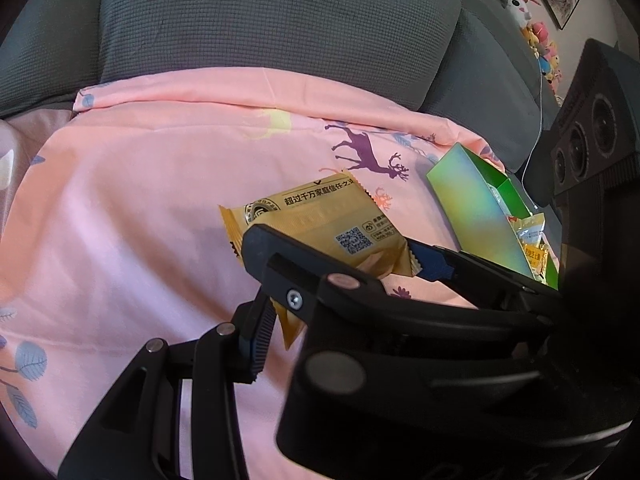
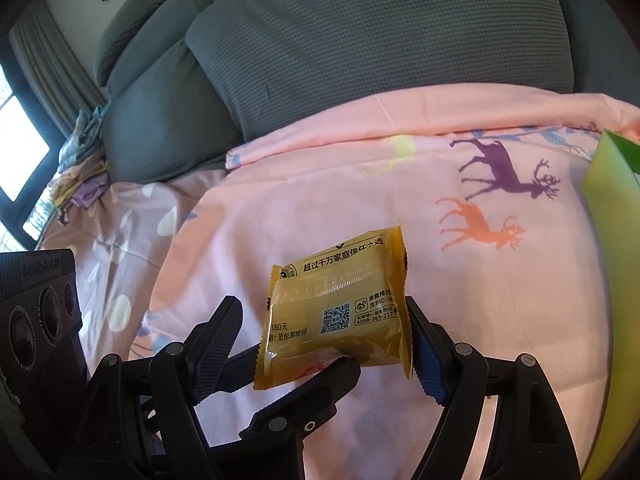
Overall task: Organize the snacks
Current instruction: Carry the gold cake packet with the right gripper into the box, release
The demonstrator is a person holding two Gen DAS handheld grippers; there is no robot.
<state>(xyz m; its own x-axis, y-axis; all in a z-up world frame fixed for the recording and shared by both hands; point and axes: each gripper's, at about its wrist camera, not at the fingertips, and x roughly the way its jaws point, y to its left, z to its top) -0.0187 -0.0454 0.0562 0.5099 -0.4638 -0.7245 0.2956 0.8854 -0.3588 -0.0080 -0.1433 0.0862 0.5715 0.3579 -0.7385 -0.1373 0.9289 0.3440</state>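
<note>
While my left gripper (image 1: 280,330) stays out of the reading, narrow, it pinches the bottom edge of the yellow snack packet (image 2: 336,304), which hangs clear of the pink deer-print sheet (image 2: 320,184) at lower centre of the right wrist view. I can read the packet's back plainly: "超过千万家庭信任之选" along the top, a QR code in the middle, "180天" at its lower left, and a hotline, 4008-365-217, under a small round logo. My right gripper (image 2: 324,320) stands wide, with the packet between its fingers; the right-hand pad sits at the packet's edge, and I cannot tell whether it touches. In the left wrist view, black finger parts cross over the packet's lower half, so I cannot sort out which finger is which there. At middle right of that view an open green box (image 1: 472,208) lies on the sheet with small yellow sachets (image 1: 532,240) inside, their print too small to read and the box partly cut off by the other rig. Grey cushions (image 2: 380,40) fill the top. Lettering on the camera body (image 2: 40,312) at far left is blurred.
</note>
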